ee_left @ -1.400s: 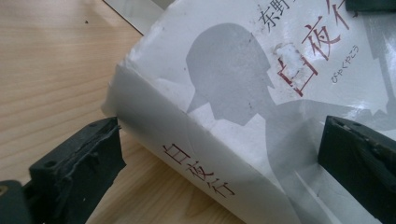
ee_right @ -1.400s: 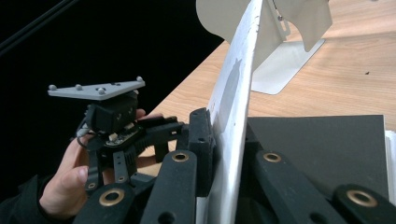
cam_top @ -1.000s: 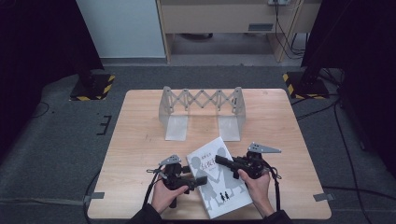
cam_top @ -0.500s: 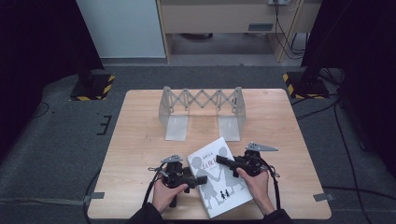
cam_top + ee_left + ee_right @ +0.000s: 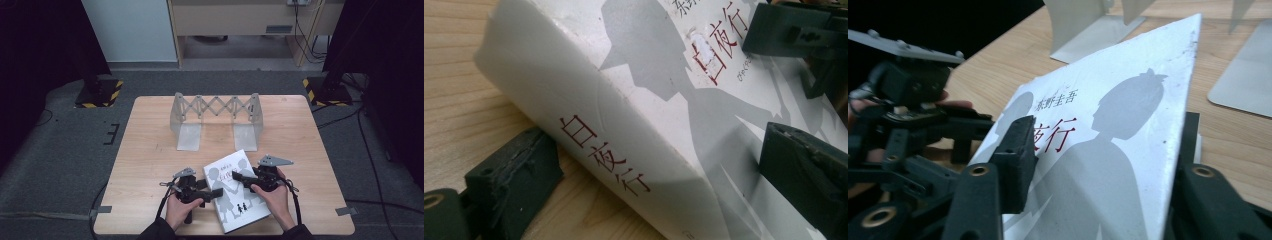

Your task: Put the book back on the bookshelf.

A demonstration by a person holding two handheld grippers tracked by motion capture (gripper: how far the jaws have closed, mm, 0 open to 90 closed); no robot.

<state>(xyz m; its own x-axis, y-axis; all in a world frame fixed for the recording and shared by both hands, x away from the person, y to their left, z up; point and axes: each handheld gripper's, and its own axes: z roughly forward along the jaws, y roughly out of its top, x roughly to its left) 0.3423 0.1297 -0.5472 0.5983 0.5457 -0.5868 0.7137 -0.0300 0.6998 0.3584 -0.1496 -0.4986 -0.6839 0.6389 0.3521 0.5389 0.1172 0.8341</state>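
Book (image 5: 235, 195) lies flat at the table's (image 5: 150, 165) near edge, both grippers straddling it: left gripper (image 5: 659, 165) at the spine, right gripper (image 5: 1103, 165) just opening, pads clear; judged re-gripping, next needs jaws closing before lifting toward rack (image 5: 216, 111).

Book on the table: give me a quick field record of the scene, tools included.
surface: wooden table
book: white book with grey silhouettes and red title, lying flat near the front edge, cover up
left tool: left tool at the book's spine side, one jaw on the table beside the spine, the other over the cover; contact cannot be told
right tool: right tool jaws have just been opening, one over the cover, one past the far edge, book between them, not clamped
behind: grey accordion rack, standing, apart from the book
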